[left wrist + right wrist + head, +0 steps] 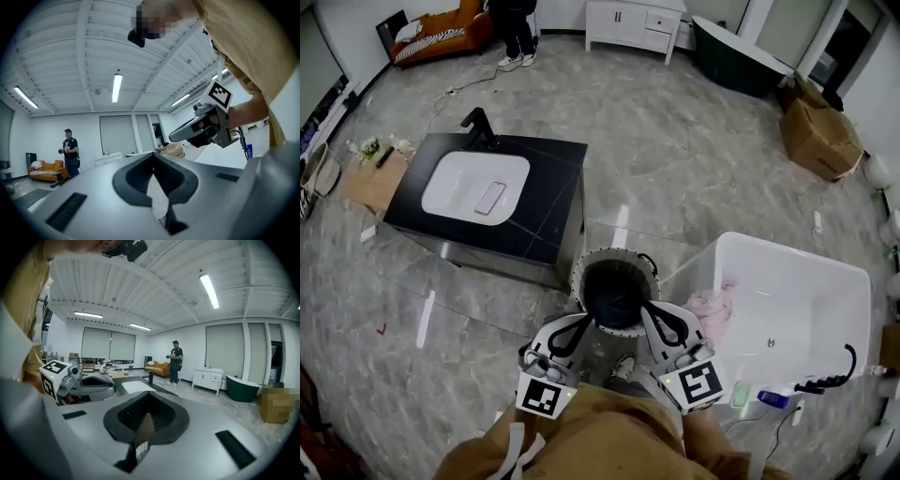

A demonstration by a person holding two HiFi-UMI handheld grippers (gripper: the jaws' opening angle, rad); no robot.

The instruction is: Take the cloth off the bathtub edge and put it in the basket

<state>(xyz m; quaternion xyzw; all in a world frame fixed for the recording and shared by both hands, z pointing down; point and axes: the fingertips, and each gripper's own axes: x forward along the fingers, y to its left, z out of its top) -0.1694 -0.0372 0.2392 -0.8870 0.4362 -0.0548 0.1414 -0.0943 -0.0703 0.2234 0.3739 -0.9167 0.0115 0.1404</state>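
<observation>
Pink cloth (710, 309) lies bunched on the white bathtub's (855, 281) near-left edge, partly hidden behind the right gripper (654, 317). It and the left gripper (579, 326) are clenched empty, covering the basket's (614, 255) near rim; the basket's dark interior is unreadable.

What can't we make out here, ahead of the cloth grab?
Basket interior: head view, dark; left tool and right tool overlap its mouth.
Cloth: head view only, small, folds unreadable; neither gripper view shows it.
Pink object in sink: head view, too small to identify.
</observation>
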